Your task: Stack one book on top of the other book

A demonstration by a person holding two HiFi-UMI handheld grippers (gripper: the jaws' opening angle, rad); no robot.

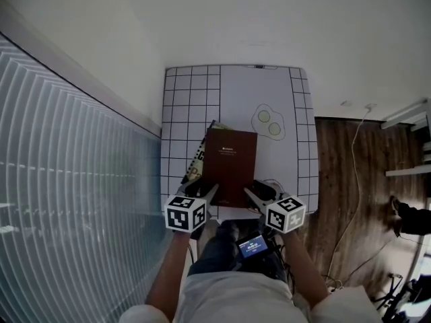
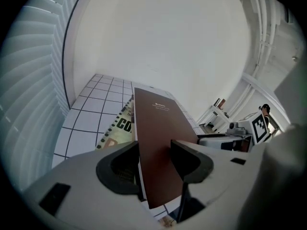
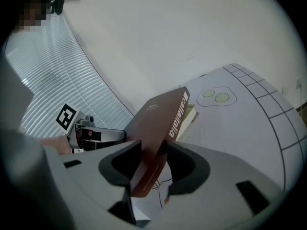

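Note:
A brown book (image 1: 229, 160) is held tilted over the white grid mat (image 1: 237, 89), its far end over a second book with a yellow-green cover (image 1: 197, 159). My left gripper (image 1: 207, 192) is shut on the brown book's near left corner, and my right gripper (image 1: 254, 192) is shut on its near right corner. In the left gripper view the brown book (image 2: 156, 111) runs between the jaws of the left gripper (image 2: 156, 147), with the second book (image 2: 118, 126) to its left on the mat. In the right gripper view the right gripper (image 3: 153, 148) clamps the brown book (image 3: 160, 110); the second book's (image 3: 190, 117) page edge shows beneath it.
A fried-egg drawing (image 1: 268, 122) lies on the mat beyond the books. Window blinds (image 1: 60, 173) run along the left. Wooden floor (image 1: 350, 180) with a white cable lies to the right of the table. A small screen device (image 1: 253, 246) hangs at the person's waist.

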